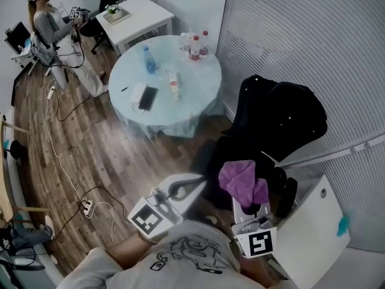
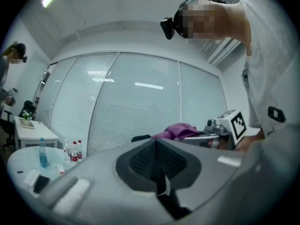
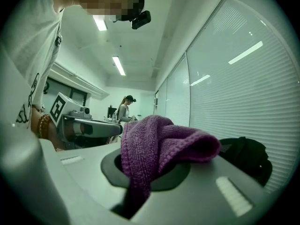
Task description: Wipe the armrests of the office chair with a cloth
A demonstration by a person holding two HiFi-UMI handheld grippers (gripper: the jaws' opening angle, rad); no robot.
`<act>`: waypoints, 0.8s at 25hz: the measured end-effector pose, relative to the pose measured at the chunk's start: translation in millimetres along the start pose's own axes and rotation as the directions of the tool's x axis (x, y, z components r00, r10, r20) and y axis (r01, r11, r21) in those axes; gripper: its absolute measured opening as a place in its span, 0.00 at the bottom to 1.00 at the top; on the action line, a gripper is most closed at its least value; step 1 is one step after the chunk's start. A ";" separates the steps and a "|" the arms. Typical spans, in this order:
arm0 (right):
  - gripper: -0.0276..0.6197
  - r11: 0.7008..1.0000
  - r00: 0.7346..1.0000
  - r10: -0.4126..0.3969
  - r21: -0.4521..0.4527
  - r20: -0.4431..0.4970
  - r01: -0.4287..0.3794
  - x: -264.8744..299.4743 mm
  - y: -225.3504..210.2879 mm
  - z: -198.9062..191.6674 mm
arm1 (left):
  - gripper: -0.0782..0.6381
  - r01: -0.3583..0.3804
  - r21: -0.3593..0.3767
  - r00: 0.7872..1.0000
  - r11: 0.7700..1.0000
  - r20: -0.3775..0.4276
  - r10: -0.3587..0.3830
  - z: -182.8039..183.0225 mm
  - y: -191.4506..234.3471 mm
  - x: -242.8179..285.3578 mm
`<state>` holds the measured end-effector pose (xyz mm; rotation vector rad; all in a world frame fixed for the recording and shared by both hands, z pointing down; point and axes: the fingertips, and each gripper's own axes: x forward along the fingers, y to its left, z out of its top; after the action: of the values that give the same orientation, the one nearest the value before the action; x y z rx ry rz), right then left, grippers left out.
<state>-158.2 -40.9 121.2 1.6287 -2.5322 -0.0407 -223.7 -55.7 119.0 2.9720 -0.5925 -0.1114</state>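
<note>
The right gripper (image 1: 251, 205) has its jaws clamped on a bunched purple cloth (image 1: 240, 178) and is held close before the person's chest, over the black office chair (image 1: 283, 116). The left gripper (image 1: 187, 187), jaws pressed together on nothing, angles toward it from alongside.

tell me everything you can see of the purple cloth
The purple cloth is a soft, knitted-looking fabric, bunched and folded over itself. One end is pinched between the jaws of the right gripper; the rest stands up and flops over. Nothing else seems to touch it; the black office chair sits beyond it.
</note>
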 end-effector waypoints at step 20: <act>0.09 0.987 0.987 0.157 -0.022 -0.021 -0.157 125.0 48.4 0.3 | 0.11 -0.097 -0.003 0.995 0.995 -0.039 0.097 -13.1 110.1 -42.1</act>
<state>-253.0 -134.2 137.3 1.4092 -2.6263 -0.0389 -302.9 -139.3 147.5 2.9266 -0.7290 -0.0467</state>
